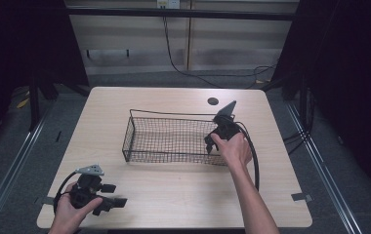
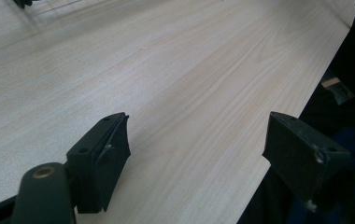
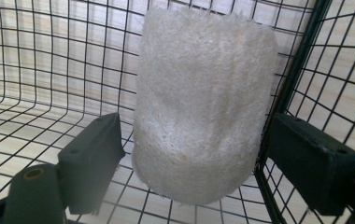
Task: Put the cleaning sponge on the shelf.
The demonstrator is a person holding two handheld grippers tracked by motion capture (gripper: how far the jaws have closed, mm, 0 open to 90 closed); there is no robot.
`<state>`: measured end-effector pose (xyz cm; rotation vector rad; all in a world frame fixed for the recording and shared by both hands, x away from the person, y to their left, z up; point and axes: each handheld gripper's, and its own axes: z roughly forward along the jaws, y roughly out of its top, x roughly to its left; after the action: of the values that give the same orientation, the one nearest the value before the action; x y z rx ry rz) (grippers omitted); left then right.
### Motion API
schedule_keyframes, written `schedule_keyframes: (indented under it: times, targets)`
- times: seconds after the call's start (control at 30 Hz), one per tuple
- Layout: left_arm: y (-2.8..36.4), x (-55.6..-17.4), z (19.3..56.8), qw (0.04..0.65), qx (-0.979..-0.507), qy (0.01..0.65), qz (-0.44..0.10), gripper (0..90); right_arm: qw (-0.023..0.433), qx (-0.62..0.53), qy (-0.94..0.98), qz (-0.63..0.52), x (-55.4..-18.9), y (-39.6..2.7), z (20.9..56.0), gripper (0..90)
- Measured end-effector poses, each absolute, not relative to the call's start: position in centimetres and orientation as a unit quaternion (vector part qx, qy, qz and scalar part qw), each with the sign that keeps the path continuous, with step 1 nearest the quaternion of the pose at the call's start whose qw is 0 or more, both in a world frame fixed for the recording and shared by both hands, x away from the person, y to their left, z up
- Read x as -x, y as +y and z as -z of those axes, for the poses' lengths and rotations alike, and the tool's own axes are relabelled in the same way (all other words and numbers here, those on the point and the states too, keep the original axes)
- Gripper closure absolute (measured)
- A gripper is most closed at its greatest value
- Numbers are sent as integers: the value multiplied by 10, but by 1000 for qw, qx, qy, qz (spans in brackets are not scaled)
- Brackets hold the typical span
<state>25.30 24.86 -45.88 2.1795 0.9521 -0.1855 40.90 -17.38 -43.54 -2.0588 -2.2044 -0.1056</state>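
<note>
A black wire basket (image 1: pixel 174 115) stands in the middle of the light wooden table (image 1: pixel 174 195). My right gripper (image 1: pixel 209 146) reaches down into its right end. In the right gripper view a white, fuzzy cylindrical sponge (image 3: pixel 203 93) stands upright on the basket's mesh floor (image 3: pixel 35 154), close to the corner. My right gripper (image 3: pixel 196 122) is open with a jaw on each side of the sponge, and I see a small gap at the left pad. My left gripper (image 1: pixel 116 194) rests at the table's front left corner, open over bare wood (image 2: pixel 166 56), with nothing between its fingers.
A small dark round spot (image 1: pixel 213 101) sits on the table behind the basket. A piece of grey tape (image 1: pixel 300 197) marks the front right corner. Cables run across the floor beyond the table, and dark frame posts stand at both sides.
</note>
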Motion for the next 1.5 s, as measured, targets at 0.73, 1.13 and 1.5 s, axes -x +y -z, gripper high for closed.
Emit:
schedule_keyframes:
  times: [0.73,1.13,1.5]
  targets:
    - [249,-253,459,370,-849,371,73,219,35,663,-741,101,-400,-183,409,155]
    - [248,-253,459,371,-848,371,74,219,50,635,-757,145,-389,-193,398,161]
    - [249,-253,459,372,-847,372,71,219,54,607,-771,188,-374,-204,392,165]
